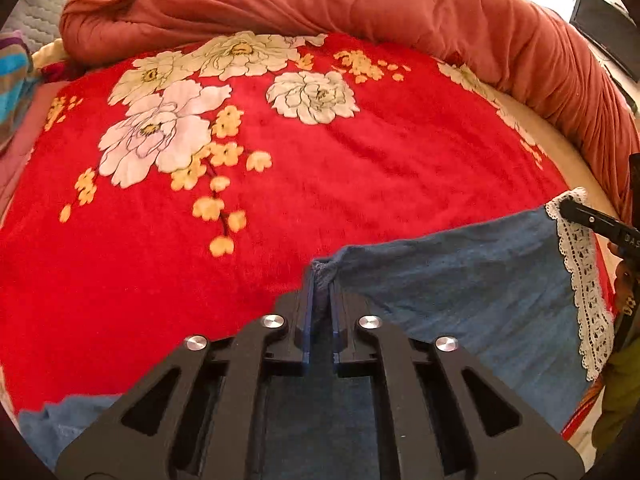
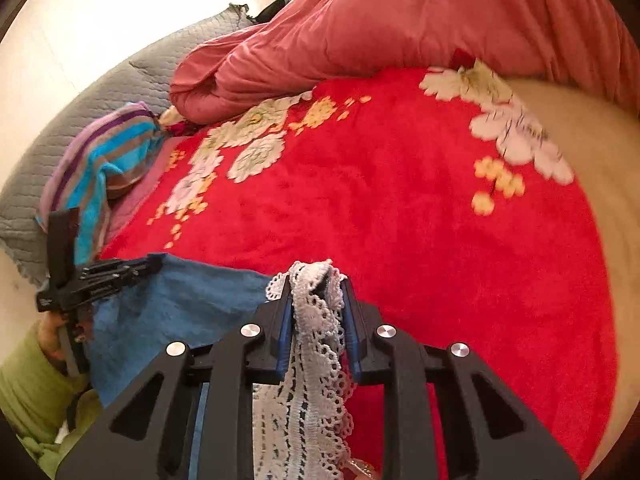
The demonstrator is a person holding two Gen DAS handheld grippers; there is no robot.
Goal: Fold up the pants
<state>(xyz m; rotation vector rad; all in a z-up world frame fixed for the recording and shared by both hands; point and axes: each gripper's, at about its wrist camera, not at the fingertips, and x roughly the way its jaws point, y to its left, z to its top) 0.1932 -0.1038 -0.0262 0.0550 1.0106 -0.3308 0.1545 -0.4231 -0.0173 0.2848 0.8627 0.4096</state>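
The pants (image 1: 472, 280), blue denim with a white lace hem (image 1: 584, 280), are lying on the near side of a red floral blanket (image 1: 360, 168), which is serving here as the landmark. The left gripper (image 1: 322, 280) is sitting at the blanket's near edge with its jaws pressed together on a bunched corner of the denim; a small pucker of blue cloth is poking out past the tips. The right gripper (image 2: 316, 284) is also working at the blanket's near edge, clamped on the lace hem (image 2: 312, 320), whose gathered white trim is filling the narrow gap between the blue pads and trailing down beneath the tool. The stretch of denim between the two tools is lying fairly flat against the blanket.

Along the blanket's far side a rust-pink duvet (image 1: 320, 0) is lying heaped in a long roll. Beyond the blanket's left corner a striped towel (image 2: 104, 160) is slumping against a grey quilted cover (image 2: 48, 184). A green sleeve (image 2: 28, 392) is showing beside the left gripper (image 2: 96, 280) in the right wrist view. No containers are showing anywhere around the blanket.
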